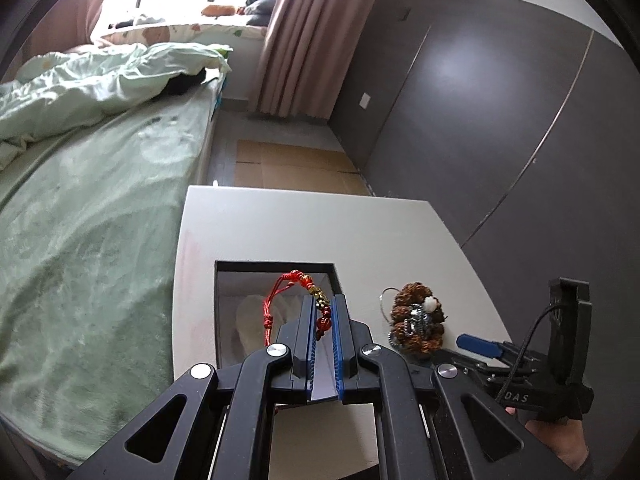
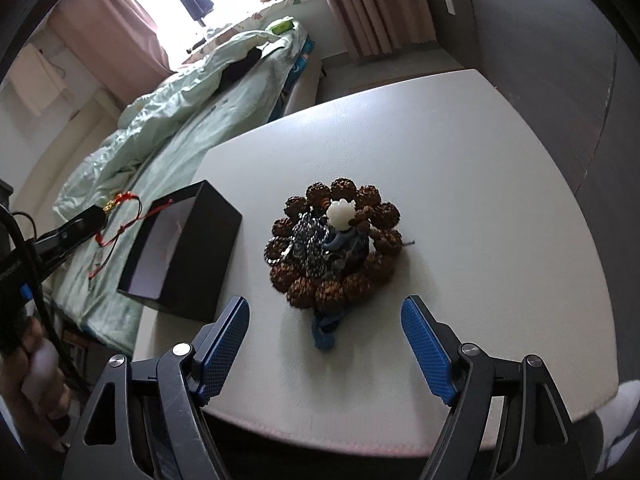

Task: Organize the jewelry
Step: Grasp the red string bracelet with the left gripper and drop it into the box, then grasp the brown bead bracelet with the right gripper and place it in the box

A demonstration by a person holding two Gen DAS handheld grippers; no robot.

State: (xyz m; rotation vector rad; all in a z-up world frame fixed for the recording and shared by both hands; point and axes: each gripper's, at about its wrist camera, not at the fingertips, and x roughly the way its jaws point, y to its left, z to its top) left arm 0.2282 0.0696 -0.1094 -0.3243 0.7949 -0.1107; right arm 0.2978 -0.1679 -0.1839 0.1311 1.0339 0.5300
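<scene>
My left gripper (image 1: 325, 300) is shut on a red cord bracelet (image 1: 280, 296) with gold beads. It holds the bracelet above the open black box (image 1: 276, 266), and red loops hang toward the box's pale inside. In the right wrist view the bracelet (image 2: 124, 200) dangles left of the box (image 2: 192, 272). A jewelry pile (image 2: 332, 240) lies mid-table: a brown seed-bead ring, a silver chain, a white bead (image 2: 337, 210) and a blue cord. My right gripper (image 2: 326, 304) stands open just short of the pile, with nothing between its pads.
The white table (image 2: 440, 160) has the box near its left edge and the pile (image 1: 416, 320) to the box's right. A bed with green covers (image 1: 100, 200) runs along the table's left. A grey wardrobe (image 1: 500, 120) stands to the right, and cardboard (image 1: 288, 164) lies on the floor beyond.
</scene>
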